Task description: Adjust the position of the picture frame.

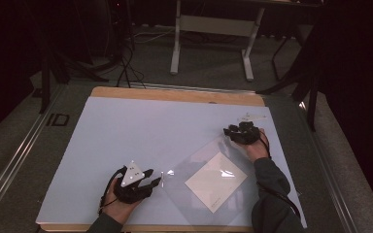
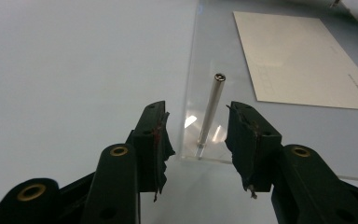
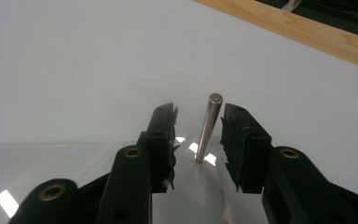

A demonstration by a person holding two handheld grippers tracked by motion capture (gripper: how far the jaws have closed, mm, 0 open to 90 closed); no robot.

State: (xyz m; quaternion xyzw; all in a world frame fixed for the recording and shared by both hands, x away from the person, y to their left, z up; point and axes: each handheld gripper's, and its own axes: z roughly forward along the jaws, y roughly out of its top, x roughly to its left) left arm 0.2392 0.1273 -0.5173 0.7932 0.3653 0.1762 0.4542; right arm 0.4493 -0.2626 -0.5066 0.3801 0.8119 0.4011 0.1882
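Your left gripper (image 1: 156,178) sits at the lower left of the high view, and its jaws are apart, gripping nothing. In the left gripper view a thin metal post (image 2: 211,109) stands upright between the jaws, in the near corner of the clear plastic sheet (image 2: 223,60), but the pads do not touch it. A white card (image 1: 216,181) lies under the sheet, right of the middle in the high view. Your right gripper (image 1: 230,130) is at the right of the high view, at the sheet's far corner. Its jaws are apart too, and a second metal post (image 3: 208,127) stands between them, untouched. The white table top (image 1: 141,131) lies under it all.
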